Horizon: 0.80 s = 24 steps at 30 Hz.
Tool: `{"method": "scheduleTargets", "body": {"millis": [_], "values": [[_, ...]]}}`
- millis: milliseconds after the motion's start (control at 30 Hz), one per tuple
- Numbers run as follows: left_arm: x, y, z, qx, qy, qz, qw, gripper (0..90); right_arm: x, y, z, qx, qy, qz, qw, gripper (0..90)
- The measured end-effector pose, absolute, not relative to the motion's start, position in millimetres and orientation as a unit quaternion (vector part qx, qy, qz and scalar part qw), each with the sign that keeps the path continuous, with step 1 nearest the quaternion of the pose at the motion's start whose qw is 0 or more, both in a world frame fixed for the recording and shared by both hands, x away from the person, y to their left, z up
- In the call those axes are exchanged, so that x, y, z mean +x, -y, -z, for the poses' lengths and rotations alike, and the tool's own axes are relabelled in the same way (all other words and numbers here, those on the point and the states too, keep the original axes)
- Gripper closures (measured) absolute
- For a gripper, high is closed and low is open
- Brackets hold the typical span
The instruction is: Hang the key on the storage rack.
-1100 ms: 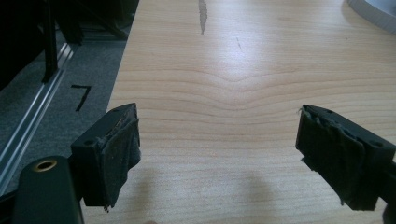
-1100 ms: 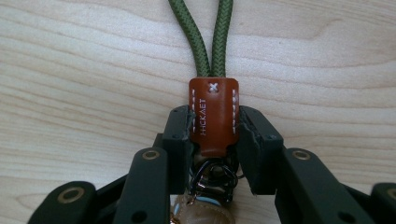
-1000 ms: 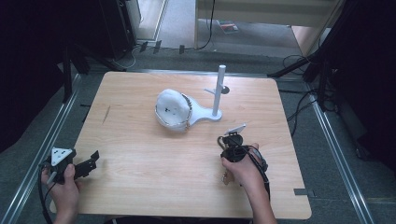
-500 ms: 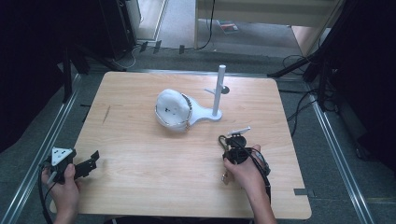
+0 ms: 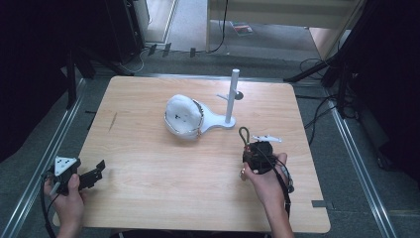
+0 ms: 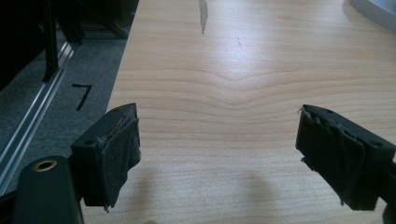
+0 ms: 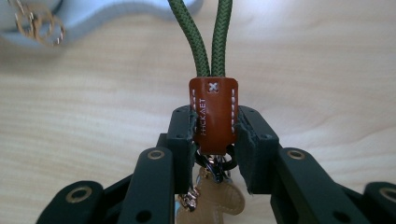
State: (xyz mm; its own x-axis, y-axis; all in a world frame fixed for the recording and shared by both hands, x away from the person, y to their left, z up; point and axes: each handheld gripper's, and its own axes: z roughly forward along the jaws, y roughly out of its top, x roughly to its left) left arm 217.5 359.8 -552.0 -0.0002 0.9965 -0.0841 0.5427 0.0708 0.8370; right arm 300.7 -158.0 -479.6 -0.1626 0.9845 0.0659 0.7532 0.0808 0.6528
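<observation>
Clamping the right tool (image 7: 212, 140) on the brown leather tab (image 7: 213, 114) of a green-corded keychain (image 5: 243, 135) above the counter (image 5: 148, 168) near the white stand (image 5: 230, 99) — resting the left tool (image 6: 219, 158) apart, holding nothing

Pale wood table (image 5: 148, 198) with rounded corners, grain running crosswise, one dark streak (image 6: 202, 14) far ahead of the left jaws. Soft glare on the wood between those jaws. Grey carpet floor (image 5: 346, 163) all round, beyond and left of the left jaws too. Metal rails (image 5: 39, 163) along both table sides. Black cables (image 5: 317, 64) trailing on the floor. Dark surroundings left and right.
</observation>
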Motion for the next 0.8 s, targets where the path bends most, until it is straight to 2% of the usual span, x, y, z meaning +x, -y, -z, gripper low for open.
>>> {"method": "scheduleTargets", "body": {"millis": [67, 367, 800], "values": [[217.5, -359.8, 552.0, 0.606, -0.635, -0.312, 0.364, 14.5, 297.6, 158.6, 475.0, 0.606, -0.698, -0.306, 0.227, 69.7], [217.5, -359.9, 552.0, 0.606, -0.635, -0.312, 0.364, 14.5, 288.5, 157.8, 462.8, 0.581, -0.673, -0.365, 0.276, 69.7], [217.0, -360.2, 552.2, 0.603, -0.635, -0.313, 0.368, 14.5, 276.1, 145.1, 448.4, 0.551, -0.654, -0.415, 0.310, 69.7]]}}
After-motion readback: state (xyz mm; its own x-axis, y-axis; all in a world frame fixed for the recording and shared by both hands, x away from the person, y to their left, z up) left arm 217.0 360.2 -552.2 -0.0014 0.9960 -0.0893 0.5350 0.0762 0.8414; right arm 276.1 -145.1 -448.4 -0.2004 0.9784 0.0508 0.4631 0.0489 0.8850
